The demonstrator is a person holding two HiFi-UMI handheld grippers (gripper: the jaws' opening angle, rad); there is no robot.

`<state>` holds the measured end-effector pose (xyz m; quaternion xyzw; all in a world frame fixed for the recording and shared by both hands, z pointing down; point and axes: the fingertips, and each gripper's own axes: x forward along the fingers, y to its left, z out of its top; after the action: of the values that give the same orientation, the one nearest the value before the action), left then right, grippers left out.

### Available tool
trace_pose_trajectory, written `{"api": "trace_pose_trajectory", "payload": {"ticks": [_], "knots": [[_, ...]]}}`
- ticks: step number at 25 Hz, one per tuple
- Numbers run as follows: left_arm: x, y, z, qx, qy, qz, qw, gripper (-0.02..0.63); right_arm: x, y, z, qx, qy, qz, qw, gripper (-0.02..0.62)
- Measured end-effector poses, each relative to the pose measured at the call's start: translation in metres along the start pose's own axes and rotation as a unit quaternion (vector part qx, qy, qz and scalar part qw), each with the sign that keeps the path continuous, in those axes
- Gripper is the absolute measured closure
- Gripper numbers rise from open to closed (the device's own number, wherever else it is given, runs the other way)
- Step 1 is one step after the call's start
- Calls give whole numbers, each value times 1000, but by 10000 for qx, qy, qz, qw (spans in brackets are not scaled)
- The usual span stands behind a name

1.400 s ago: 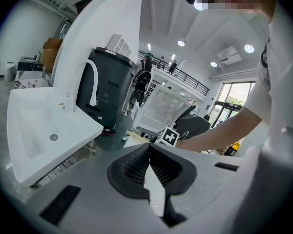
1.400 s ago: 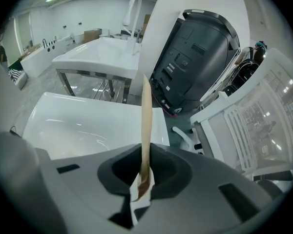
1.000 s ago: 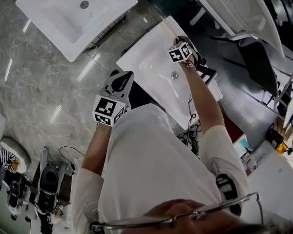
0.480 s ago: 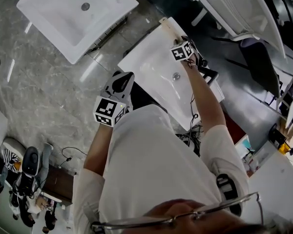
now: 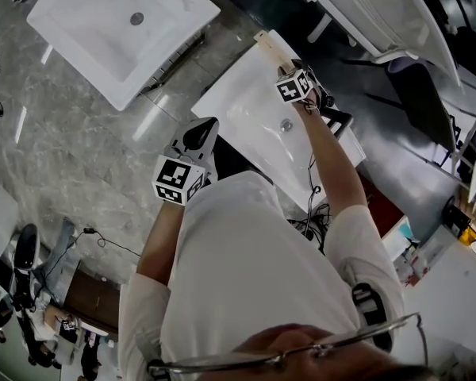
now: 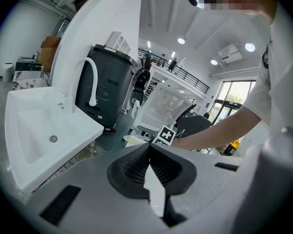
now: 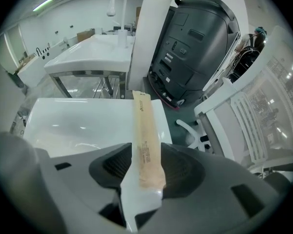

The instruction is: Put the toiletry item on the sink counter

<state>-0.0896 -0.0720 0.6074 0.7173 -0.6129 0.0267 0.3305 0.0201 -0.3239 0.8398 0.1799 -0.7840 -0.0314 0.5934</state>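
The toiletry item (image 7: 145,140) is a long tan stick in a clear wrapper. It lies between the jaws of my right gripper (image 7: 145,167), which are opening, with narrow gaps at the pads. Its far end reaches the back rim of the white sink counter (image 7: 88,126). In the head view the item (image 5: 267,44) pokes out past the right gripper (image 5: 282,62) over the sink's far corner (image 5: 246,109). My left gripper (image 5: 198,133) hovers at the sink's near edge. In its own view the left gripper (image 6: 149,167) is shut and holds nothing.
A second white sink (image 5: 119,22) stands to the far left on the marble floor. A white mesh chair (image 5: 381,14) and a dark machine (image 7: 195,48) stand behind the counter. Cables (image 5: 309,213) hang beside the sink at the right.
The tan item now shows further out past the right gripper onto the sink's far rim. Both arms have hardly moved; people at the lower left have shifted.
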Motion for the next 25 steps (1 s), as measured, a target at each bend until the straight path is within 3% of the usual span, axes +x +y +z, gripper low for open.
{"api": "trace_pose_trajectory", "payload": {"ticks": [13, 25], "knots": [[2, -14, 20, 228, -113, -239, 9994, 601, -50, -5, 19, 91, -545, -220, 9982, 417], [-6, -28, 32, 421, -253, -370, 9981, 601, -110, 3, 26, 136, -1085, -328, 9935, 506]]}}
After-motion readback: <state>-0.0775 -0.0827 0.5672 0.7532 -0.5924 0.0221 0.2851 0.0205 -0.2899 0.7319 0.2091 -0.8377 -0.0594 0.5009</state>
